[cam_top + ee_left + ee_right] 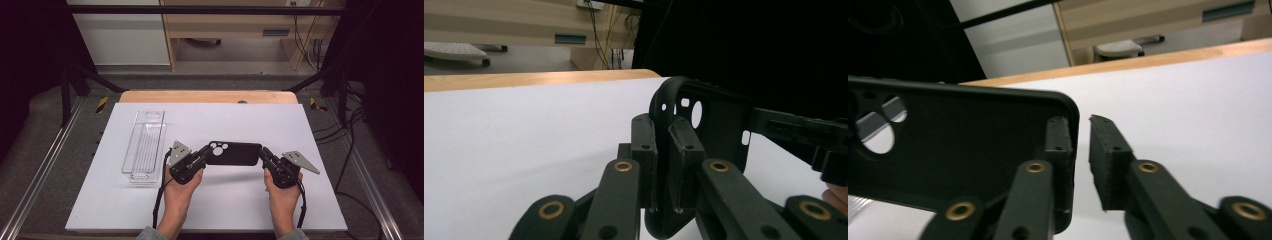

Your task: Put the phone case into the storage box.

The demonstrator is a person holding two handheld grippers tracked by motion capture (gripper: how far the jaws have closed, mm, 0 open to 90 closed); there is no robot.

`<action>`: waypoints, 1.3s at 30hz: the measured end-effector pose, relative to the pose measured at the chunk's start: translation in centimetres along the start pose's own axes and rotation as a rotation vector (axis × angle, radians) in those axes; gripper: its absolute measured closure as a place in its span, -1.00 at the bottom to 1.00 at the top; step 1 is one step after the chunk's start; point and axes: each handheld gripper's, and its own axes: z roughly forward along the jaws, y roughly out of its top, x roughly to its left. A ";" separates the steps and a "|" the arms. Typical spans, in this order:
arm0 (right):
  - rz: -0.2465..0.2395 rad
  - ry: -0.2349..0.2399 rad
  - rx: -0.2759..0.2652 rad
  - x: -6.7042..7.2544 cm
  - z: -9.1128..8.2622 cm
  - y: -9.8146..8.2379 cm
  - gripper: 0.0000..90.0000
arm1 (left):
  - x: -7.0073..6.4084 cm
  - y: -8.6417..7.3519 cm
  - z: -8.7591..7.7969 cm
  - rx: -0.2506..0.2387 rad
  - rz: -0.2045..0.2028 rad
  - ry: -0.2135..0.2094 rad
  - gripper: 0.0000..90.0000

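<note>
At the far left of the white table (100, 200) lies a clear plastic tray (145, 146), long and narrow, running from near to far, with nothing touching it. Just right of its near end is the left gripper (202, 156), held in the person's left hand (178, 192) near the table's middle. Its jaws are closed tight on the camera-hole end of a black phone case (234, 153); in the left gripper view the two pads (645, 145) press on either side of the case's curved rim (664, 100).

The phone case spans the gap between the two grippers, lying crosswise, its camera holes toward the left, above the table's middle.

At its right end is the right gripper (263, 154), held in the right hand (283, 197). In the right gripper view its jaws stand a little apart: one pad (1058, 145) lies against the case's corner (1068, 107), the other pad (1105, 155) is clear of it with a gap between.
</note>
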 end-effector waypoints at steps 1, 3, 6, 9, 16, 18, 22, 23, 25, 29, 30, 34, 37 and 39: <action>0.002 0.003 -0.007 0.0 -0.1 0.0 0.59 | 0.1 0.0 -0.1 0.000 0.003 0.006 0.85; -0.001 -0.008 -0.025 0.0 -0.2 0.0 0.39 | 0.3 0.2 -0.2 -0.001 0.017 0.023 0.84; 0.004 -0.008 -0.040 -0.3 -0.2 -0.1 0.06 | 0.7 0.5 -0.6 0.000 0.049 0.046 0.84; -0.039 -0.008 -0.047 -0.8 0.2 -0.4 -0.17 | 1.2 0.9 -1.0 0.002 0.069 0.061 0.84; -0.121 0.006 -0.056 -0.8 0.9 -0.5 -0.57 | 2.1 2.1 -2.4 0.002 0.108 0.082 0.84; -0.148 0.010 -0.044 -0.7 1.0 -0.7 -0.67 | 2.3 2.3 -2.7 0.000 0.111 0.089 0.84; -0.203 0.032 0.016 -0.4 1.1 -1.2 -0.82 | 2.9 2.9 -3.2 0.006 0.132 0.102 0.84; -0.203 0.032 0.016 -0.4 1.1 -1.2 -0.82 | 2.9 2.9 -3.2 0.006 0.132 0.102 0.84; -0.224 0.037 0.019 -0.2 1.2 -1.2 -0.85 | 3.2 3.1 -3.5 0.008 0.139 0.107 0.84; -0.249 0.031 0.036 -0.1 1.3 -1.4 -0.84 | 3.8 3.7 -4.2 0.016 0.156 0.120 0.84; -0.252 0.024 0.042 -0.1 1.4 -1.4 -0.84 | 4.0 3.9 -4.4 0.019 0.160 0.123 0.84; -0.272 -0.005 0.052 0.1 1.6 -1.6 -0.81 | 4.5 4.4 -5.1 0.027 0.171 0.131 0.84; -0.308 -0.025 0.039 0.5 1.6 -1.7 -0.78 | 4.9 4.8 -5.5 0.033 0.186 0.137 0.84; -0.308 -0.023 0.031 0.6 1.6 -1.6 -0.78 | 5.1 5.0 -5.7 0.037 0.192 0.136 0.84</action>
